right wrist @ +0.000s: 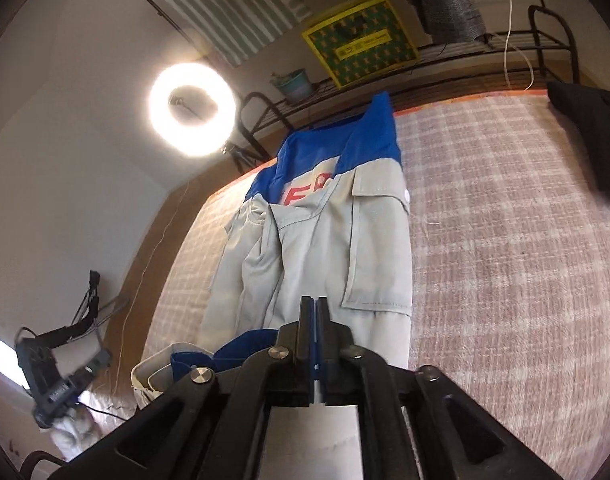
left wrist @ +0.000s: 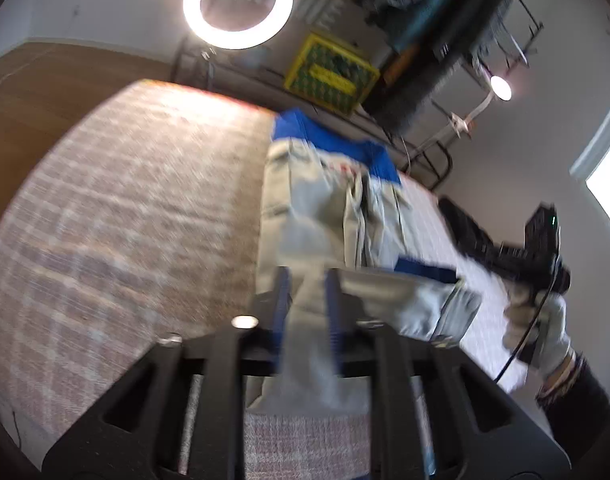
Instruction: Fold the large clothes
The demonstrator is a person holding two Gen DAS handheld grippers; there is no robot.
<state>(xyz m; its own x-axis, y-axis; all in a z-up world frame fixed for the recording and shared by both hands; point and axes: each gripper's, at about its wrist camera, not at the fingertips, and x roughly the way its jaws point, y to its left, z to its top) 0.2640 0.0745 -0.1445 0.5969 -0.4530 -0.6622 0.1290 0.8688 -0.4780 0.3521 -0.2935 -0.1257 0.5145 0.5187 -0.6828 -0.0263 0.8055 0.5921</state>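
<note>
Broadly, a grey work jacket (right wrist: 337, 248) with a blue collar and yoke is seen lying lengthwise on a pink checked blanket (right wrist: 505, 240), its collar at the far end and its hem at the near end; red lettering is partly shown below the collar, though it cannot be read. Its sides are folded in toward the middle, and a flapped chest pocket is turned up on the right; at the near left a crumpled part with blue trim (probably a sleeve and its cuff) is lying across the lower part of the jacket.

The left tool (left wrist: 308, 280) is held low over the near end with its fingers apart; a band of grey cloth is seen running between them, but the view is blurred and a firm pinch is not shown. The right tool (right wrist: 313, 304) is held over the hem with its fingers almost together, only a thin slit being left; no cloth is seen in that slit. Each tool is carried by a gloved hand (left wrist: 545, 332).

A lit ring light (left wrist: 237, 0) and a yellow crate (left wrist: 333, 74) are seen beyond the far edge; a black garment (right wrist: 593, 140) is lying at the far right.
</note>
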